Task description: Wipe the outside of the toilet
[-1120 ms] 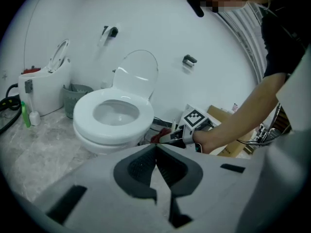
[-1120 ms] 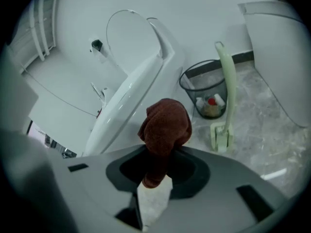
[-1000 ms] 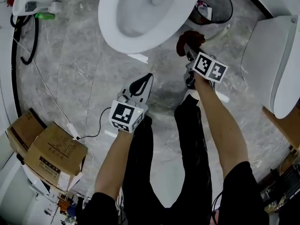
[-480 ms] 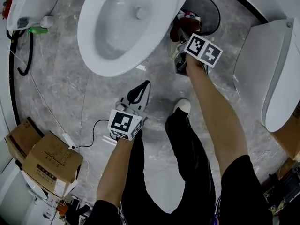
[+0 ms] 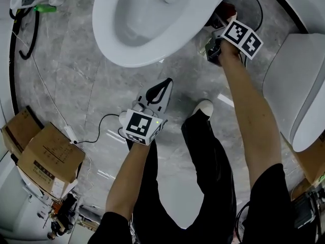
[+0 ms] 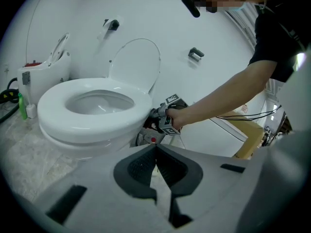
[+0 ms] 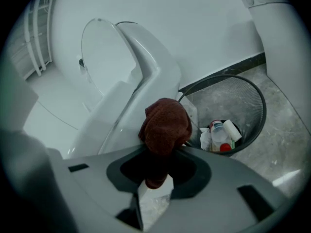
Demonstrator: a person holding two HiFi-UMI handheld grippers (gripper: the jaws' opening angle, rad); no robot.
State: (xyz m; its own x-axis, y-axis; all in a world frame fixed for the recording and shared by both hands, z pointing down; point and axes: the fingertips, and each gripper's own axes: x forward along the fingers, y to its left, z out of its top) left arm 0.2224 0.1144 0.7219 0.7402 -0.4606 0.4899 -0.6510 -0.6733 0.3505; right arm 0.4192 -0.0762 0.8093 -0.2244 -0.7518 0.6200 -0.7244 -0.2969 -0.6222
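A dark red cloth [image 7: 165, 123] is pinched between the jaws of the right gripper [image 7: 155, 174], and its bunched end sticks out beyond the fingertips. The cloth is held at the side of the white toilet [image 7: 131, 81], below the seat and toward the back of the bowl; whether it actually touches the porcelain cannot be told. Just beside it, a black mesh waste bin [image 7: 245, 98] is seen on the floor, with bottles and paper lying inside. In the head view the right gripper is reached forward at the right of the bowl, between toilet and bin. The left gripper [image 5: 158, 91] is held nearer the person and apart from the toilet, over the grey marbled floor [image 5: 76, 80]. Its jaws are pressed together with nothing between them, and they are aimed toward the front of the bowl. The lid [image 6: 136, 62] is raised against the wall. A white shoe [image 5: 204, 107] is planted on the floor near the bowl. Cardboard boxes [image 5: 45, 159] are stacked at the left, and a green bottle [image 5: 41, 8] is seen at the upper left. A second white fixture [image 5: 299, 80] is seen at the right edge.
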